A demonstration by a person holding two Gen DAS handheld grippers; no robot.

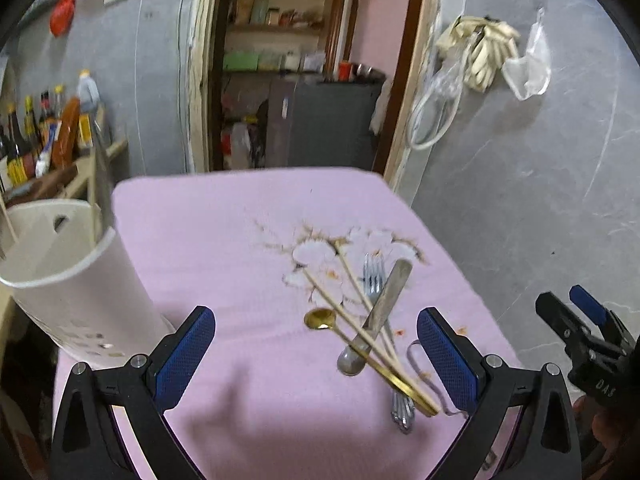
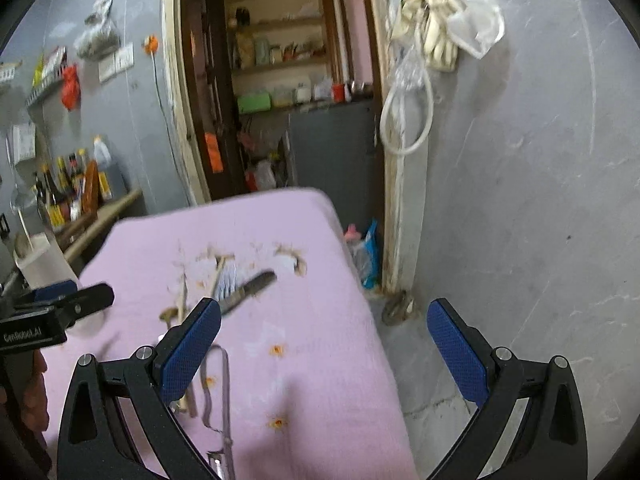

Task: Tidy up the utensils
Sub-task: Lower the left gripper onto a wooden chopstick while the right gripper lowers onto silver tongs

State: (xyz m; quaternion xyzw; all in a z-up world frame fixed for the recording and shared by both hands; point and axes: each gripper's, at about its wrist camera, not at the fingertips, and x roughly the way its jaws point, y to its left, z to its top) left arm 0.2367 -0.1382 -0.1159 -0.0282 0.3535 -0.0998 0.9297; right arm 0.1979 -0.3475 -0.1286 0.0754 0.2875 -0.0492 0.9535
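Your left gripper (image 1: 316, 344) hangs with its blue-padded fingers spread wide and nothing between them, low over the pink flower-printed tablecloth (image 1: 224, 240). Your right gripper (image 2: 324, 344) is just as wide apart and empty, poised half over the cloth's right edge and half over the grey floor. The utensils lie in a crossed heap on the right side of the cloth: two pale wooden chopsticks (image 1: 340, 304), a slim gold-coloured spoon (image 1: 320, 319), a steel fork (image 1: 374, 276) and a steel table knife (image 1: 386, 300) laid across the top. Most of their long axes run near-to-far, leaning a little left at the far end, so your fingers would need to close across them from left and right. The heap sits just inside the left gripper's right finger, while from the right gripper it lies off to the left, beyond its left finger; I judge the left one nearer. The tall white plastic utensil holder (image 1: 80, 280) stands at the near left corner, beside the left gripper, already holding a couple of sticks.
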